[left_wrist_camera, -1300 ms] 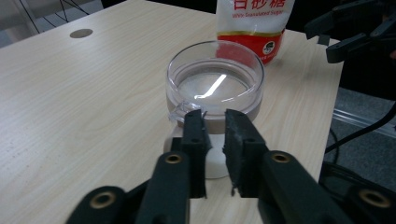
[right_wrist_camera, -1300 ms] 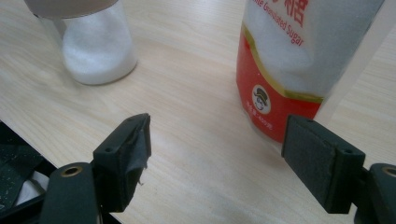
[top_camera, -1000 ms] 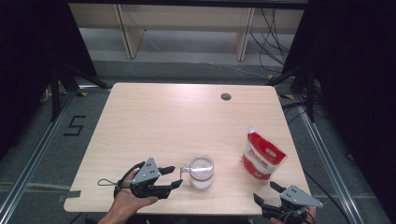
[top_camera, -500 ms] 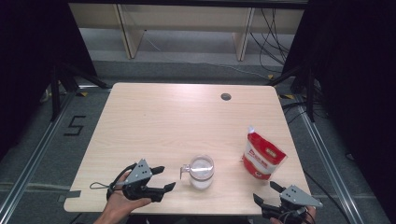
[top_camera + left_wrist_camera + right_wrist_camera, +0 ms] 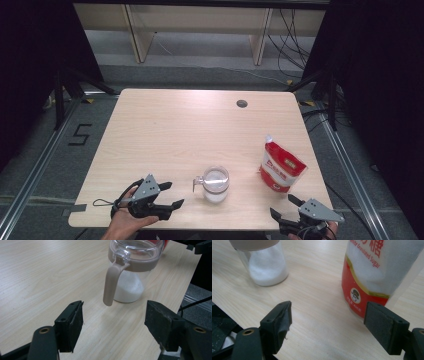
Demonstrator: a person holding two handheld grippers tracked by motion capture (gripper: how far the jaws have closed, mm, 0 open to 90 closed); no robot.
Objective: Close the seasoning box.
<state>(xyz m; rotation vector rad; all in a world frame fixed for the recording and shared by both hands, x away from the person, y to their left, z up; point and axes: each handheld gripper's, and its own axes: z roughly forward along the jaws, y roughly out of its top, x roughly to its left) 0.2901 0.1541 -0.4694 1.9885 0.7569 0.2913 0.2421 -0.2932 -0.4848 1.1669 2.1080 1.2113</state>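
A clear jar (image 5: 216,184) with a tan lid and handle holds white sugar and stands near the table's front edge. My left gripper (image 5: 175,194) lies to its left, open, pointing at the handle (image 5: 111,282) from a short gap. Its jaws have just been opening and nothing is between them (image 5: 115,312). A red and white sugar bag (image 5: 281,169) stands upright to the right of the jar. My right gripper (image 5: 281,205) is open just in front of the bag (image 5: 374,272), empty, with the jar (image 5: 268,267) off to its left.
The wooden table (image 5: 200,130) has a cable hole (image 5: 242,103) at its far right. Both grippers sit at the table's front edge. Beyond the table are a pale shelf unit (image 5: 200,25) and floor cables; a "5" marking (image 5: 80,134) lies on the floor at left.
My left gripper has drawn back a little to the left, away from the jar's handle, with its jaws wider. The right gripper, jar and bag have stayed put.
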